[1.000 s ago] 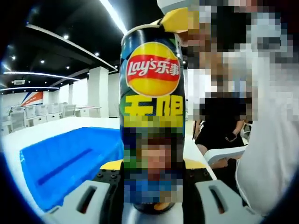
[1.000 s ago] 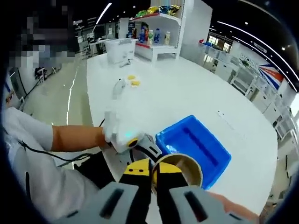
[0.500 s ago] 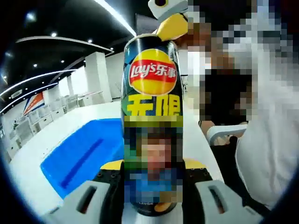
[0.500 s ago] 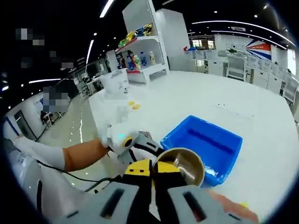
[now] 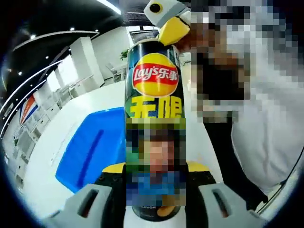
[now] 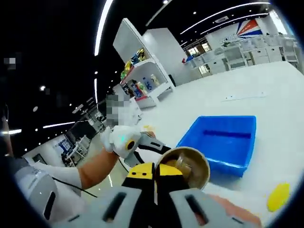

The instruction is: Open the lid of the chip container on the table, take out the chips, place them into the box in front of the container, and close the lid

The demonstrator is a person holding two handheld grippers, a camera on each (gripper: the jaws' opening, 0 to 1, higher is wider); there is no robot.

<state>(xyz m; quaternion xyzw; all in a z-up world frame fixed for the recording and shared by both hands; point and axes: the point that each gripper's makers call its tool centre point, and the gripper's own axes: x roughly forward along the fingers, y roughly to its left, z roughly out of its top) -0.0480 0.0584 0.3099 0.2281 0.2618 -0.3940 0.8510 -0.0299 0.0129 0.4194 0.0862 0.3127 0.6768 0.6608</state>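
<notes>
Between the left hand-held gripper's (image 5: pixel 153 209) clamped jaws the can (image 5: pixel 153 118) tilts open-mouthed beside the bin (image 6: pixel 223 142), right hand-held gripper (image 6: pixel 156 172) pinching its rim, so chips could spill onto the worktop (image 6: pixel 280 123).

We see the chip container (image 5: pixel 154 118), a tall dark tube with a red and yellow Lay's logo, gripped near its base between the jaws of the left claw (image 5: pixel 154 202). From the right gripper view its mouth (image 6: pixel 187 166) is open, showing a shiny inner wall with chips inside. The right claw (image 6: pixel 155 172) pinches the rim. The blue box (image 6: pixel 228 142), shallow and rectangular, lies on the white bench (image 6: pixel 280 118) just beyond the container.
</notes>
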